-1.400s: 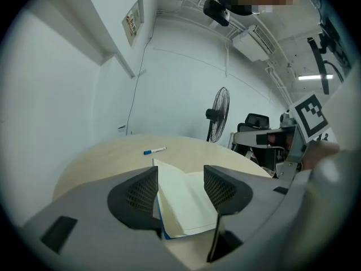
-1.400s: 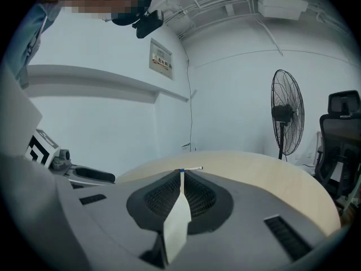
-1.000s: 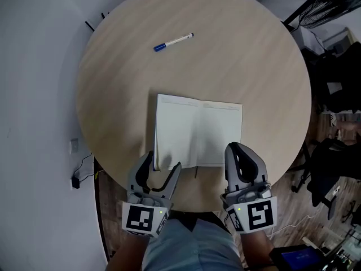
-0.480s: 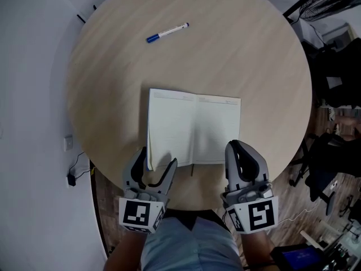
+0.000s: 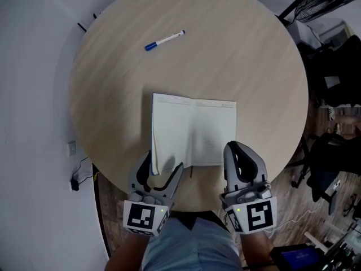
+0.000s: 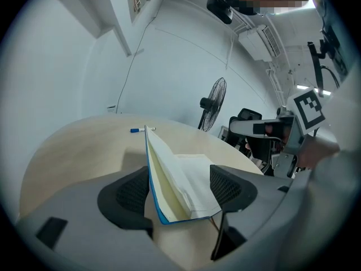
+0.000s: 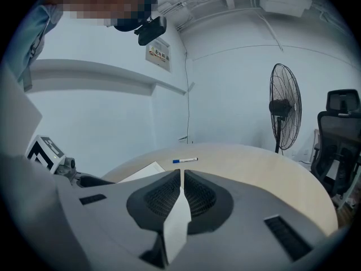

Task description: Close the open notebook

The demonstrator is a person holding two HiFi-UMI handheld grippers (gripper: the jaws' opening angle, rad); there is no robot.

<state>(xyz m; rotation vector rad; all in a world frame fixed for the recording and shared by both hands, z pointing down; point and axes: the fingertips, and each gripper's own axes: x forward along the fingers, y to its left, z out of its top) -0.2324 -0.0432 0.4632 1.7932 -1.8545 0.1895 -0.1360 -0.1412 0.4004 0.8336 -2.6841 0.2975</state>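
Head view: a round pale wooden desk [image 5: 237,55] carries an open blue-covered notebook [image 5: 194,131] near its front edge. Jaws of the left gripper [image 5: 163,161], having just been opening, stand wide and straddle its raised left half; jaws of the right gripper [image 5: 237,149] sit closed at its near right corner.

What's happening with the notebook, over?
Left gripper open, just opened wider, astride raised left half of notebook. Right gripper shut. Not closed yet. Pen well clear.
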